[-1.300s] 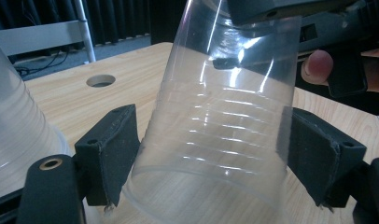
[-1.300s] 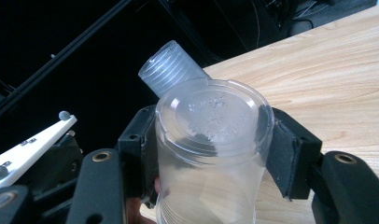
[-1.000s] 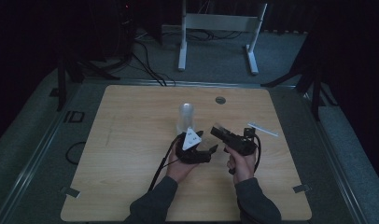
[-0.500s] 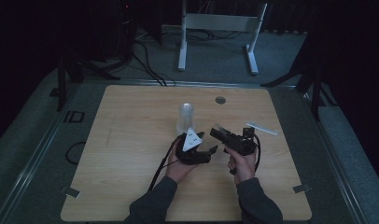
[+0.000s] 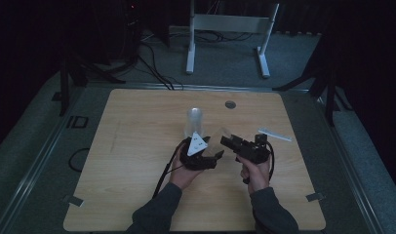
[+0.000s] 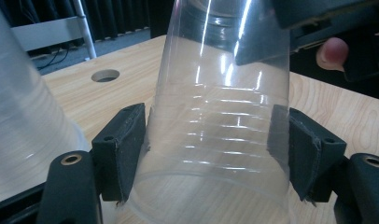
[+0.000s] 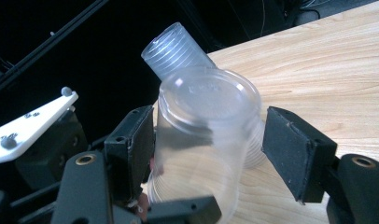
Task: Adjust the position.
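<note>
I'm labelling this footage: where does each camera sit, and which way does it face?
High view: above the person's side, looking forward and down at the table; forearms show.
Left gripper view: on the left claw, looking along its jaws at the clear cup; a thumb shows.
Right gripper view: on the right claw, facing that cup's base.
Both gripper views share the cup.

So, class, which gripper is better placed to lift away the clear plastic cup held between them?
Left, probably. The left gripper has its pads pressed on both sides of the clear plastic cup, a firm hold. The right gripper stands open around it, one pad clear of the wall.
</note>
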The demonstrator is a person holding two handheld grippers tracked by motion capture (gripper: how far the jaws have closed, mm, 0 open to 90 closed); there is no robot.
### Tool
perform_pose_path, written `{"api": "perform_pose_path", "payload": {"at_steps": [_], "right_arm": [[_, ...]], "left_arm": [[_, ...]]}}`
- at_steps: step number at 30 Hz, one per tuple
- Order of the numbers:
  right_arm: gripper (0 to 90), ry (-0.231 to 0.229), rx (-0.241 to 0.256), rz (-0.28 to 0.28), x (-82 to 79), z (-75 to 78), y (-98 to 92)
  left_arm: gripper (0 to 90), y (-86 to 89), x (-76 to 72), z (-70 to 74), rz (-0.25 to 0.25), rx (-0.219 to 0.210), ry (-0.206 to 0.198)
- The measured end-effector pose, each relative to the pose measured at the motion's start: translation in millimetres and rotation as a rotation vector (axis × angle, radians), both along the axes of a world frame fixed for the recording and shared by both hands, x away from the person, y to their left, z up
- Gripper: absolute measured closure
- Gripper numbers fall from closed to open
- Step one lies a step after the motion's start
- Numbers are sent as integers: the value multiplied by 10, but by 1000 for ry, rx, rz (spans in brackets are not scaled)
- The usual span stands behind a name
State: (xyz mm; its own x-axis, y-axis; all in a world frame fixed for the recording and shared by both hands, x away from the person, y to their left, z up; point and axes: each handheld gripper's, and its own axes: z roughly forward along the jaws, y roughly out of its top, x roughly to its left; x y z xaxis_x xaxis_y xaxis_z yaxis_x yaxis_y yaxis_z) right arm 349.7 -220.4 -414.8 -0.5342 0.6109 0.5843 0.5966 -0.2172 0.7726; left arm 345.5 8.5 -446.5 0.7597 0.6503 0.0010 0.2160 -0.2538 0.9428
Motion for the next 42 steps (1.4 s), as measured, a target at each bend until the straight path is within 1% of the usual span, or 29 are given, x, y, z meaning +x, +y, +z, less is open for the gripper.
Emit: {"api": "perform_pose_path", "payload": {"at_steps": [12, 14, 15, 18, 19, 20, 21, 30, 31, 32, 34, 35, 36, 37, 38, 39, 42], "right_arm": [[337, -9, -22, 1, -41, -3, -86], [337, -11, -39, 0, -43, -10, -97], [337, -11, -39, 0, -43, -10, -97], [341, -9, -65, -6, -41, -33, -113], [341, -9, -65, -6, -41, -33, -113], [342, -11, -84, -9, -41, -44, -114], [343, -11, -92, -10, -43, -48, -115], [363, -29, -157, -19, -44, -44, -153], [363, -29, -157, -19, -44, -44, -153], [364, -33, -172, -22, -44, -32, -162], [365, -35, -187, -24, -40, -23, -168], [365, -35, -187, -24, -40, -23, -168], [365, -41, -211, -26, -39, -11, -170], [365, -41, -211, -26, -39, -11, -170], [365, -44, -223, -26, -39, -5, -170], [365, -51, -252, -26, -42, 8, -168], [365, -66, -302, -28, -49, 33, -174]], "left_arm": [[289, 96, 32, 12, 1, -11, 16], [289, 118, 35, 19, -2, -7, 20], [289, 118, 35, 19, -2, -7, 20], [289, 136, 36, 29, -6, -14, 23], [289, 143, 35, 34, -7, -9, 23], [289, 147, 35, 39, -9, -7, 23], [289, 156, 33, 46, -9, -2, 23], [289, 192, 20, 101, -22, 1, 20], [289, 192, 20, 101, -22, 1, 20], [289, 195, 19, 108, -25, 4, 19], [289, 196, 16, 119, -30, 6, 20], [289, 198, 15, 122, -33, 8, 21], [289, 199, 14, 123, -36, 9, 25], [289, 201, 13, 122, -39, 10, 29], [289, 203, 13, 120, -42, 13, 30], [289, 201, 12, 114, -46, 17, 36], [289, 204, 10, 112, -50, 21, 38]]}}
